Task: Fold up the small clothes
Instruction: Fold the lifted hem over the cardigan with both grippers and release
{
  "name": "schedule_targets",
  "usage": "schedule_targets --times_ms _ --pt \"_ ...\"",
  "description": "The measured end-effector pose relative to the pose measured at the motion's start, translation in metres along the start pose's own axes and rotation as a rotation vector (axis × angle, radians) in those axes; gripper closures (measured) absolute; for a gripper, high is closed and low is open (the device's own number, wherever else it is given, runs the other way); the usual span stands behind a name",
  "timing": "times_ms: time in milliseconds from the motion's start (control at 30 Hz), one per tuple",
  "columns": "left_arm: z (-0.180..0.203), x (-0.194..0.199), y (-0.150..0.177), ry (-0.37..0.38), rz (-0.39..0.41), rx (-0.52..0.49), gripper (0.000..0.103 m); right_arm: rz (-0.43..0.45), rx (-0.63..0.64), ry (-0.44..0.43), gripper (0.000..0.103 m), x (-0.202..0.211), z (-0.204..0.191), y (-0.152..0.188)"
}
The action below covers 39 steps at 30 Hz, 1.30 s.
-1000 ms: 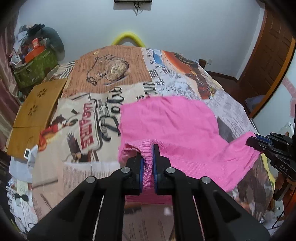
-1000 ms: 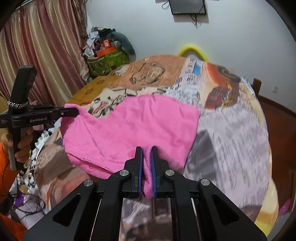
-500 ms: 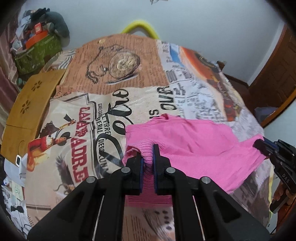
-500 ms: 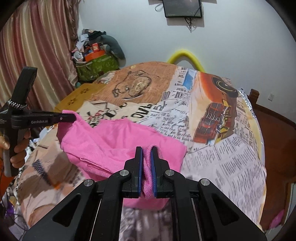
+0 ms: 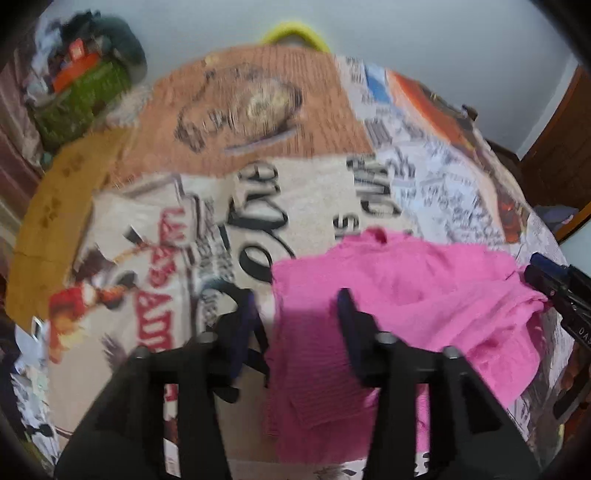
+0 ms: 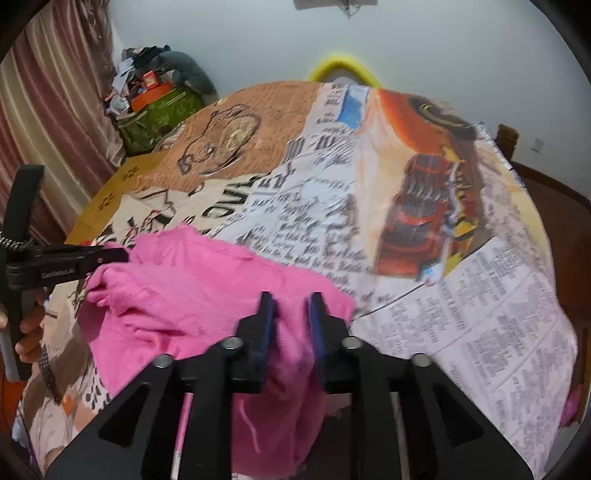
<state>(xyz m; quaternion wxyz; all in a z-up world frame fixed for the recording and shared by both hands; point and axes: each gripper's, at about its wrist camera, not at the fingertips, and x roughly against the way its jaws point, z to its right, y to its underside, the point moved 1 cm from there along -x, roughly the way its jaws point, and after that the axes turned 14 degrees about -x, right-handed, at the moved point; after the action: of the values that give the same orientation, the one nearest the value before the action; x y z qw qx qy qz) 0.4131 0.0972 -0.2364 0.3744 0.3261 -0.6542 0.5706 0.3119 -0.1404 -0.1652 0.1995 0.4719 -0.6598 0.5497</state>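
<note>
Pink garment (image 5: pixel 399 295) released — both grippers opening.

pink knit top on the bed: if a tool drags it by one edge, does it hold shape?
Probably not. The pink knit top lies bunched and creased, so it looks floppy. Its ribbed knit edge probably stretches. It seems light, likely dragging across the printed bedsheet rather than sliding flat.

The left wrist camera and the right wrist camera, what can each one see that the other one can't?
Only the left wrist view shows the brown wooden door at its right edge.

Only the right wrist view shows the striped curtain, the dark screen high on the wall, and the person's hand holding the left hand-held gripper.

Both show the pink garment on the printed bedspread, the yellow hoop, the green bag, and jaws opening with pink cloth between them.
</note>
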Motion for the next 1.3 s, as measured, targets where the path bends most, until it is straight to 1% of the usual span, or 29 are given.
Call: schedule_targets --times_ms 67,200,233,267,300,367,467,633,700,767,867,1000,1067,1200,1300 --pt "0.001 0.017 -0.002 -0.014 0.038 -0.014 0.047 0.04 0.011 0.009 0.065 0.014 0.001 -0.002" --pt "0.009 0.05 0.004 -0.009 0.104 -0.055 0.033 0.089 0.038 -0.015 0.065 0.044 -0.004 -0.003" --pt "0.012 0.056 0.007 -0.007 0.111 -0.065 0.033 0.099 0.047 -0.025 0.065 0.052 -0.006 -0.001" --pt "0.016 0.06 0.011 -0.004 0.113 -0.077 0.031 0.104 0.057 -0.036 0.062 0.058 -0.008 0.002" --pt "0.02 0.063 0.015 -0.002 0.108 -0.089 0.025 0.106 0.069 -0.044 0.061 0.064 -0.012 0.006" --pt "0.027 0.064 0.024 0.0 0.095 -0.105 0.017 0.102 0.091 -0.058 0.06 0.07 -0.018 0.016" --pt "0.038 0.057 0.039 -0.01 0.064 -0.132 0.012 0.077 0.107 -0.078 0.06 0.065 -0.027 0.03" --pt "0.05 0.026 0.054 -0.036 -0.027 -0.172 0.011 0.006 0.148 -0.077 0.06 0.046 -0.034 0.053" --pt "0.051 0.013 0.054 -0.055 -0.057 -0.179 0.011 -0.025 0.148 -0.075 0.06 0.035 -0.033 0.058" --pt "0.051 0.005 0.052 -0.071 -0.067 -0.187 0.011 -0.049 0.134 -0.074 0.06 0.025 -0.03 0.059" --pt "0.044 0.0 0.044 -0.083 -0.058 -0.185 0.011 -0.047 0.112 -0.076 0.06 0.017 -0.027 0.05" --pt "0.028 -0.001 0.025 -0.052 -0.02 -0.146 0.011 -0.034 0.122 -0.074 0.06 0.009 -0.03 0.031" --pt "0.019 -0.004 0.013 -0.054 -0.01 -0.128 0.011 -0.039 0.133 -0.075 0.06 0.001 -0.033 0.023" --pt "0.002 -0.022 -0.01 -0.129 -0.02 -0.102 0.011 -0.065 0.118 -0.061 0.06 -0.021 -0.031 0.013" --pt "-0.01 -0.032 -0.019 -0.156 -0.031 -0.084 0.011 -0.043 0.084 -0.041 0.06 -0.029 -0.022 0.008"
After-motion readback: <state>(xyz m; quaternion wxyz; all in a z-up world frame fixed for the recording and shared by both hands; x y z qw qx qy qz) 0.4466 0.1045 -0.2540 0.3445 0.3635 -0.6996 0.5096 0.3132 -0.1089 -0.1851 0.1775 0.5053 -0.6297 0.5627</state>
